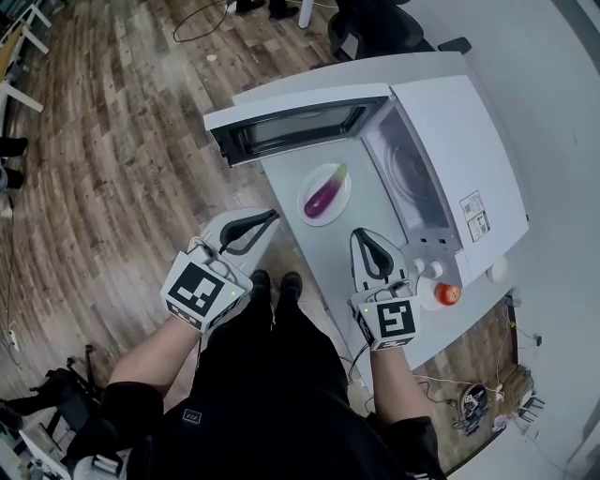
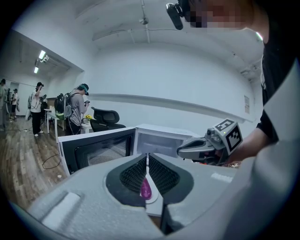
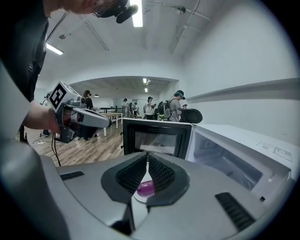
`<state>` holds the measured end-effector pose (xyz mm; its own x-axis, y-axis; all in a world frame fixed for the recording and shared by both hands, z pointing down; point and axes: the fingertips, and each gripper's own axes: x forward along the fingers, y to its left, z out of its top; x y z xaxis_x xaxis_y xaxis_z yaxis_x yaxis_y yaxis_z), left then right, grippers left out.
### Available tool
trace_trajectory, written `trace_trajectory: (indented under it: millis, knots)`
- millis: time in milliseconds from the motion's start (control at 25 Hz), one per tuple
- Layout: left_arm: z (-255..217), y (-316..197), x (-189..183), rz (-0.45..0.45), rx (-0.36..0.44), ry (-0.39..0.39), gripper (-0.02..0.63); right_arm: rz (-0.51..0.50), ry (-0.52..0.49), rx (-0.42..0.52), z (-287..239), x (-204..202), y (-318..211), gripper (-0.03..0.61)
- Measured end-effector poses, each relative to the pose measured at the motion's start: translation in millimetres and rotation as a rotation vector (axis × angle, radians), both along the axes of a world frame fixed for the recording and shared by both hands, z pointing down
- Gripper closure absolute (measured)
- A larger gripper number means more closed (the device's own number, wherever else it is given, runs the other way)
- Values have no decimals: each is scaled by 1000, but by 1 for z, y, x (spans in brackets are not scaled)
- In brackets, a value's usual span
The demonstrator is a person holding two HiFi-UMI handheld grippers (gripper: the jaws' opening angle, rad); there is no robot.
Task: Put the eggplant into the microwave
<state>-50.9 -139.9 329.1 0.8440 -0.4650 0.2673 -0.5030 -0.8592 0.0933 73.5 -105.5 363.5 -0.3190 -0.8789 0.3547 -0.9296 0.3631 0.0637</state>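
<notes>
A purple eggplant (image 1: 325, 197) lies on a small white plate (image 1: 312, 214) on the table, in front of the white microwave (image 1: 469, 141). The microwave door (image 1: 291, 127) stands wide open and its cavity (image 1: 410, 173) shows. My left gripper (image 1: 274, 216) is shut and empty, just left of the plate and short of it. Shut and empty too, my right gripper (image 1: 360, 232) sits just near of the plate. Both gripper views show the eggplant (image 2: 146, 189) (image 3: 146, 188) through the gap behind the closed tips, with the open door (image 2: 96, 150) (image 3: 157, 137) beyond.
A small white bottle and a red round object (image 1: 448, 294) stand on the table (image 1: 291, 178) by my right gripper. A dark office chair (image 1: 375, 28) stands behind the microwave. Wooden floor (image 1: 112, 141) lies to the left. Several people (image 2: 75, 110) stand far off.
</notes>
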Motion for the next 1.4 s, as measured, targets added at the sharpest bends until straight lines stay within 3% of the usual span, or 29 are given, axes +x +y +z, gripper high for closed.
trace_trajectory:
  millis: [520,840,1400]
  knots:
    - [50,-16,30,-20,-32,-25,591,-60,36,-41,61,15,-22,560]
    - [84,-21,46,-21,-37,-14,591,-133,280,-77,121,21,-27,560]
    - [138,-35,54,-22,-47,-32,592,-235,520,-119,192,30,-31,558]
